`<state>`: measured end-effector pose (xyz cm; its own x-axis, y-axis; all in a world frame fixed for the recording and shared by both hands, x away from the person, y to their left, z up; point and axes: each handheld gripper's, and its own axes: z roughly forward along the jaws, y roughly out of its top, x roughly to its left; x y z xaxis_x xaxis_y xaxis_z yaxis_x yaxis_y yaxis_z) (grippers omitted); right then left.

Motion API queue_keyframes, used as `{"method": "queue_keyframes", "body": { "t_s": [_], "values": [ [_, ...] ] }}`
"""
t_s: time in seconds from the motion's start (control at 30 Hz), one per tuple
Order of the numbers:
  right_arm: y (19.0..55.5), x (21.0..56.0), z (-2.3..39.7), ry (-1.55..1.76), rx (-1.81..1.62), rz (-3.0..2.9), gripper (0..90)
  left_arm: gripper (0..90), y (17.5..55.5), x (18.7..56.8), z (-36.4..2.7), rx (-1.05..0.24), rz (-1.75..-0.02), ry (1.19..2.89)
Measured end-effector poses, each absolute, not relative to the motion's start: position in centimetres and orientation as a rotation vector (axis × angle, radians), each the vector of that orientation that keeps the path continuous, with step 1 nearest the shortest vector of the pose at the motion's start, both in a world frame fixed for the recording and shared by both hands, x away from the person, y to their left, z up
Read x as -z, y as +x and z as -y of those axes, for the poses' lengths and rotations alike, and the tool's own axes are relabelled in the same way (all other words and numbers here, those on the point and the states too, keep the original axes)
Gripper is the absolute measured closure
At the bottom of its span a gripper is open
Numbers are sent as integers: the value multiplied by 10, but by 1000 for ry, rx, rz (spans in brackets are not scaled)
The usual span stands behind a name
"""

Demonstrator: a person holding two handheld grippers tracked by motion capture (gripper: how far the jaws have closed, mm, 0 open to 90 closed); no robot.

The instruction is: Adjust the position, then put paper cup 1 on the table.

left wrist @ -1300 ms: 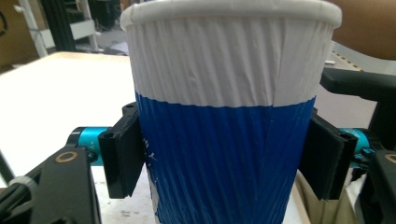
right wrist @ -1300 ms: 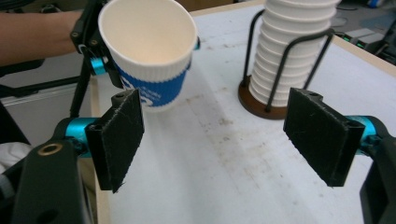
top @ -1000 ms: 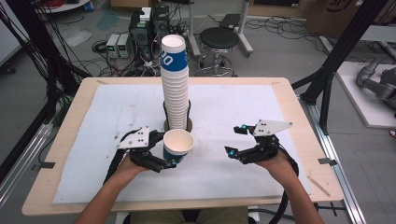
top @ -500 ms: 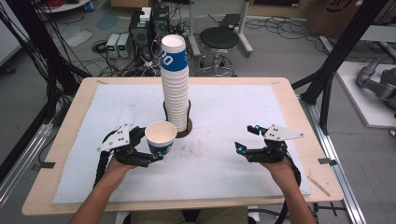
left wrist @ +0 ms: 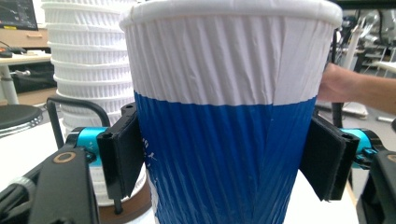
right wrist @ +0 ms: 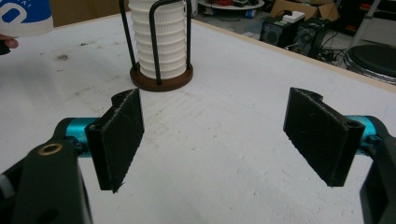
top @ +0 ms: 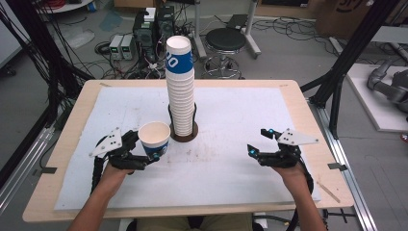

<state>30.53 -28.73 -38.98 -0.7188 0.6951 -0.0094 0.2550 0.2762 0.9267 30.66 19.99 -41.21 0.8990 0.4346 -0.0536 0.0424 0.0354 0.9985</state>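
A paper cup (top: pixel 154 139), white above and blue below, stands upright between the jaws of my left gripper (top: pixel 149 147), left of the table's middle. In the left gripper view the cup (left wrist: pixel 224 116) sits between both pads (left wrist: pixel 121 154), which lie against its ribbed wall. The jaws have just been opening with the cup between them. A tall stack of the same cups (top: pixel 180 86) rises from a wire holder on a round wooden base (top: pixel 183 137) just right of the held cup. My right gripper (top: pixel 258 142) hovers open and empty over the mat, far right of the stack (right wrist: pixel 159 37).
A white mat (top: pixel 231 115) covers the wooden table (top: pixel 67 144). Black frame posts (top: pixel 346 62) stand at the table's right and left. A stool (top: pixel 225 41) and electronics boxes (top: pixel 144 33) sit on the floor behind.
My left gripper has carried the cup leftward, away from the front of the stack. The right gripper has shifted a little to the right and stayed open.
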Motion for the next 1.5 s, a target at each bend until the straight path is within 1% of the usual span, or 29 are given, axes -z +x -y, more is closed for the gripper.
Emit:
{"method": "queue_keyframes", "body": {
  "t_s": [0.77, 0.97, 1.33, 1.5],
  "values": [
    [302, 386, 292, 863, -1456, -2107, 208, 247, 307, 409, -214, -364, -425, 1477],
    [302, 387, 291, 857, -1454, -2113, 208, 247, 309, 409, -225, -392, -449, 1464],
    [299, 389, 294, 855, -1453, -2123, 208, 253, 319, 413, -259, -497, -539, 1414],
    [299, 388, 293, 853, -1459, -2119, 208, 253, 327, 420, -270, -495, -571, 1406]
  ]
}}
